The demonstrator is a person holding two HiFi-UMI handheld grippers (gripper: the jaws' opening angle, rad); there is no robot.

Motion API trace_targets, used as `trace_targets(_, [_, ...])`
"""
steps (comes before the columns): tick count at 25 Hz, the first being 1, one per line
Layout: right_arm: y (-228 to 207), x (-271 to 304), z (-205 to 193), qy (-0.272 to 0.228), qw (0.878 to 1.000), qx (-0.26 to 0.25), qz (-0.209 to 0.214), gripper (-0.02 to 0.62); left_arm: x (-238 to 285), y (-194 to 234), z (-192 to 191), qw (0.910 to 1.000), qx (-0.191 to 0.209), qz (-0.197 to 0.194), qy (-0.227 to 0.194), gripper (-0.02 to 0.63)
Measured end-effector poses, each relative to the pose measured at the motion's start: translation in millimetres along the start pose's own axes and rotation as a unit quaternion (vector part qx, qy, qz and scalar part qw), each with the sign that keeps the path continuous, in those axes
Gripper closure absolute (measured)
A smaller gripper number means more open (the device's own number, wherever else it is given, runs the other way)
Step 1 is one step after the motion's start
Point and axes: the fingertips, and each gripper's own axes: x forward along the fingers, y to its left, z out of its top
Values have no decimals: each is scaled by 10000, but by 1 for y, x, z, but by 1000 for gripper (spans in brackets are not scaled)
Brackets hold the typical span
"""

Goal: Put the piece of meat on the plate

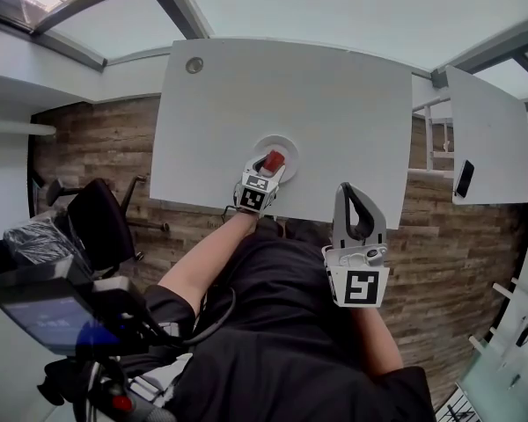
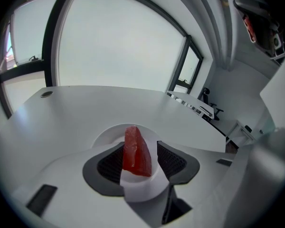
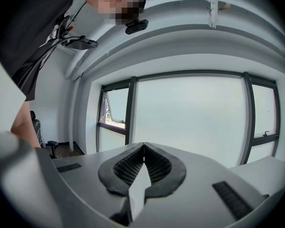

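The plate [image 1: 293, 144] sits on the white tabletop [image 1: 290, 77] close to its near edge, roughly midway along that edge. This puts it directly in front of the person and within easy reach of the left arm.

The left gripper [image 1: 270, 163] points down and forward over the near edge, with its jaws straddling the plate. In the left gripper view, the piece of meat [image 2: 135, 151] stands between the jaws, narrow end up. Its lower end is over the plate [image 2: 107, 133] and appears to rest on it. The left pad [image 2: 111, 161] lies just beside the meat; contact cannot be confirmed. The right pad [image 2: 175, 161] stands clear of the meat, and a strip of white plate shows in the gap. The jaws are therefore about half open and apply no clamping force. Judgement: the meat is delivered and the grip is released, so the plate carries the load.

The right gripper [image 1: 347, 192] is held off the tabletop, in front of the person's body and short of the near edge. It points almost level, away from the work. In the right gripper view, the right gripper [image 3: 143, 148] has its jaw tips touching, with nothing between them. Judgement: it is parked clear because the task needs one gripper only.
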Motion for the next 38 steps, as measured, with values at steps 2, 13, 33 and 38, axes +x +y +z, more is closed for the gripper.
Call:
trace_targets(2, [1,2,-2,46,10000,47,42,589,1,0,3,10000,27,13,-23,400])
trace_targets(13, [2,-1,-6,195,9995,195,145,589,2,1,-10,9992,74,-377,63,245])
trace_targets(33, [11,-14,-1,-14,9986,214,482,589,-109,-64,90,9834,218,-389,-1761,330])
trace_targets(38, [7,-4,-6,-44,9979,283,584,589,-126,-76,116,9767,291,-394,-2088,330])
